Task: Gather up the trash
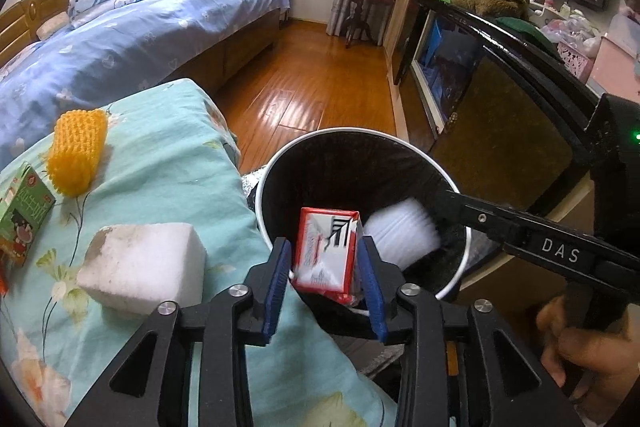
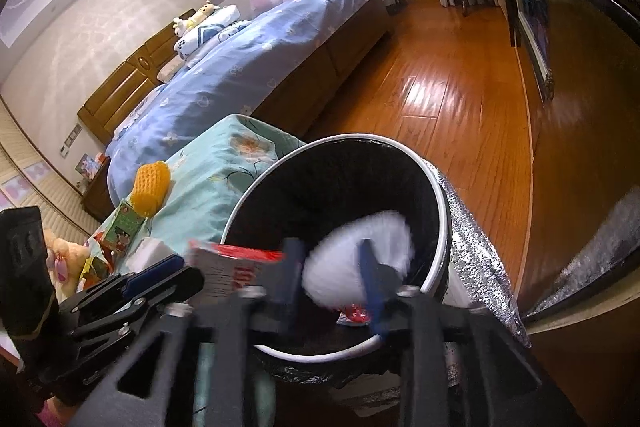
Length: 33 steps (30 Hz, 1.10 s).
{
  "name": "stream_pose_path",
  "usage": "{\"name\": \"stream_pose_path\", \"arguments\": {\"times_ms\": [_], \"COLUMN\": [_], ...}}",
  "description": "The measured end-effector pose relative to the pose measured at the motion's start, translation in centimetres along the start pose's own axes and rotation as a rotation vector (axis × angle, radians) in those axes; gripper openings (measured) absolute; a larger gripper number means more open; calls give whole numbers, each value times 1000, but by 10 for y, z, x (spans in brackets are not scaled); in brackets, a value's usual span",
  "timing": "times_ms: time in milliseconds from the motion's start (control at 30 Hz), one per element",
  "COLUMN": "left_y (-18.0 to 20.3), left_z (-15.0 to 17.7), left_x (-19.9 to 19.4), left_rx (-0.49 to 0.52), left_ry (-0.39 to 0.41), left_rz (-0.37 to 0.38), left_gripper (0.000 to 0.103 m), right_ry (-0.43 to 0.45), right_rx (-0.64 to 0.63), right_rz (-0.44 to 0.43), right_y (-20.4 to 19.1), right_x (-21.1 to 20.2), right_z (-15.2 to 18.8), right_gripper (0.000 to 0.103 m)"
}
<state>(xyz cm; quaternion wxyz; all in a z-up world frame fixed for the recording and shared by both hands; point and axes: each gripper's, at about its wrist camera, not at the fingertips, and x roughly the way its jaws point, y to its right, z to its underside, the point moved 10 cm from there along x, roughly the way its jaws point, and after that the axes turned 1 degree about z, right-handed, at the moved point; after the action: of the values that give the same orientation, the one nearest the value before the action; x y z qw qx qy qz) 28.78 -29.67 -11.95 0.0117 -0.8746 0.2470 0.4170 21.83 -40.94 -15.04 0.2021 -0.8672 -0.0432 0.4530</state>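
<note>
Two black grippers with blue pads are held over a round black trash bin with a white rim (image 1: 450,187), which stands on the wooden floor beside a table covered by a turquoise flowered cloth (image 1: 172,163).

The left gripper (image 1: 324,259) is seen with a red and white flat carton (image 1: 326,253) between its pads. The carton is tilted over the near edge of the bin. The jaws are narrow, about as wide as the carton; the right pad seems to touch it, but a small gap is seen at the left pad, so a firm hold cannot be told.

The right gripper (image 2: 332,267) is blurred in its own view. Its jaws are parted to a middle width, and a white blurred object (image 2: 360,259) is seen between and beyond them, inside the bin, with the pads not pressed on it. From the left camera the same white object (image 1: 400,233) is seen in the bin, next to the carton.

On the cloth are left a white foam block (image 1: 140,267), a yellow bristly brush (image 1: 76,151) and a green printed small box (image 1: 20,211), well apart from the bin.
</note>
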Motion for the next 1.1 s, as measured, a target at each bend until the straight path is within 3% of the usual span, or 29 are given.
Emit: {"name": "stream_pose_path", "arguments": {"times_ms": [67, 200, 433, 1100], "left_y": [-2, -8, -28, -113], "left_z": [2, 9, 38, 104], "left_x": [-9, -28, -58, -136], "left_rx": [-5, -17, -56, -275], "left_ry": [17, 48, 68, 74], "left_rz": [-3, -22, -62, -186], "left_gripper": [46, 54, 56, 57], "right_ry": [5, 19, 23, -34], "right_rx": [1, -6, -27, -203], "right_rz": [-3, -16, -58, -212], "right_y": [-2, -10, -38, -149], "right_x": [-2, -7, -13, 11], "right_z": [1, 3, 15, 56], "right_gripper": [53, 68, 81, 90]}}
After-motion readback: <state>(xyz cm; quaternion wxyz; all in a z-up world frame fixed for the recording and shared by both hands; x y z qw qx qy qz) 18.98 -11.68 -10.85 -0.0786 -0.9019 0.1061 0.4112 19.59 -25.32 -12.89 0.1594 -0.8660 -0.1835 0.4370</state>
